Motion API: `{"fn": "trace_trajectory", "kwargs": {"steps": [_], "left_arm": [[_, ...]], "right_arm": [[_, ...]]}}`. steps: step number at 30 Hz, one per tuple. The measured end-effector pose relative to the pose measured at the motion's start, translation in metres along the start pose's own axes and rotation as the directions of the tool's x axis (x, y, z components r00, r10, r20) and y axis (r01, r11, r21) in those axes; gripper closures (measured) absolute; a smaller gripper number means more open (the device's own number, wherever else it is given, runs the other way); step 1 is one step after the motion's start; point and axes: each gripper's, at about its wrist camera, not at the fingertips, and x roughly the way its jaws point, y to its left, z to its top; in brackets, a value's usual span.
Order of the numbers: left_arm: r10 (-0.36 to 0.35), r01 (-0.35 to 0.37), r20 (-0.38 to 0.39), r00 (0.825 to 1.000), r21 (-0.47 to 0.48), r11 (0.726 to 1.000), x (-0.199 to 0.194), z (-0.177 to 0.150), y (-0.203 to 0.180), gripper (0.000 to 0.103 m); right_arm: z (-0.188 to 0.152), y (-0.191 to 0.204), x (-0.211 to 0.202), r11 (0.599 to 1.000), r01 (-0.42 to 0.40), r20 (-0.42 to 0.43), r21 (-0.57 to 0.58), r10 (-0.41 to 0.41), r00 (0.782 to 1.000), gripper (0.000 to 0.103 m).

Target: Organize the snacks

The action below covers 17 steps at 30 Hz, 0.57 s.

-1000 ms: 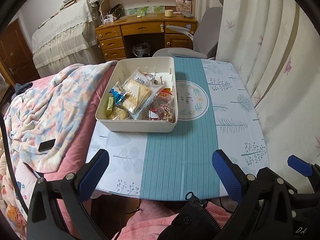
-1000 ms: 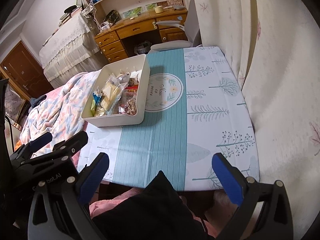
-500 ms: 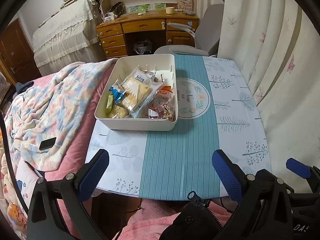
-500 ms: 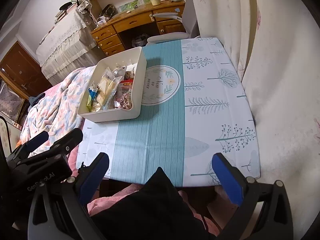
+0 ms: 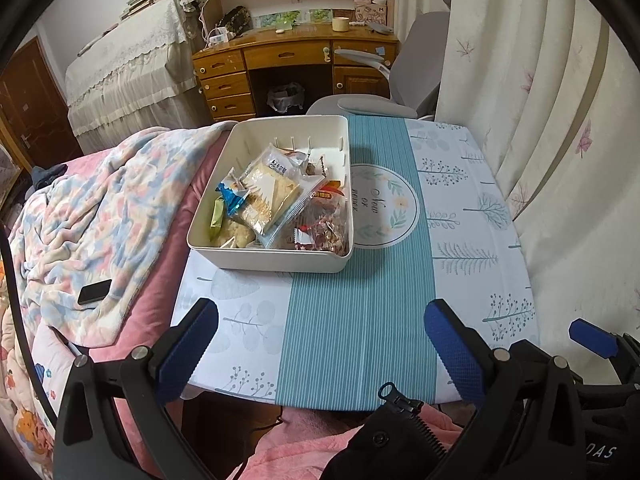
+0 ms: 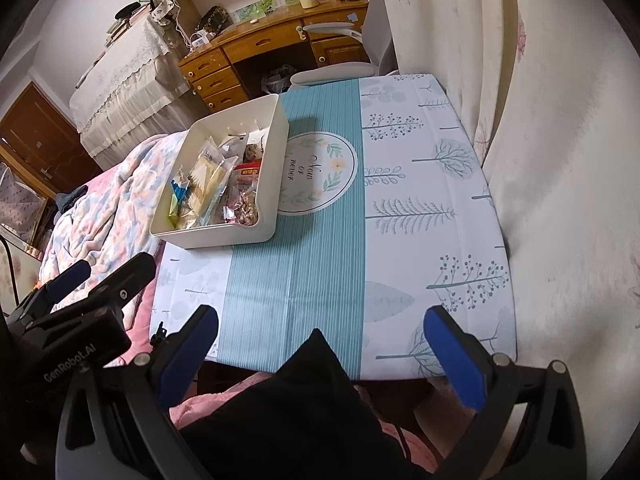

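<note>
A cream bin (image 5: pixel 276 256) sits on the left part of the table (image 5: pixel 360 320), beside the bed blanket (image 5: pixel 100 208); the snacks (image 5: pixel 272 196) are piled inside the bin. Left gripper (image 5: pixel 320 348) hangs over the table's near edge, well short of the bin, jaws spread wide and holding nothing. Right gripper (image 6: pixel 320 356) is likewise at the near edge, right of the bin, jaws wide apart and empty.

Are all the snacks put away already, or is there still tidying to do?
All the snack packets I can see lie heaped in the white plastic bin on the leaf-patterned tablecloth; none lies loose on the cloth. Nothing is in hand: the left gripper and right gripper hover over the near edge, jaws open and empty. Sorting that heap may be what is left.
</note>
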Motion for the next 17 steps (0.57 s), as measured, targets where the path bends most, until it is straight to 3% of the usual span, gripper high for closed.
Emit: {"fn": "trace_trajectory", "kwargs": {"steps": [17], "left_arm": [[0.008, -0.008, -0.015, 1.000, -0.015, 1.000, 0.0025, 0.0003, -0.0029, 0.001]], "right_arm": [[0.0017, -0.0048, 0.0062, 1.000, -0.013, -0.030, -0.013, 0.013, 0.999, 0.000]]}}
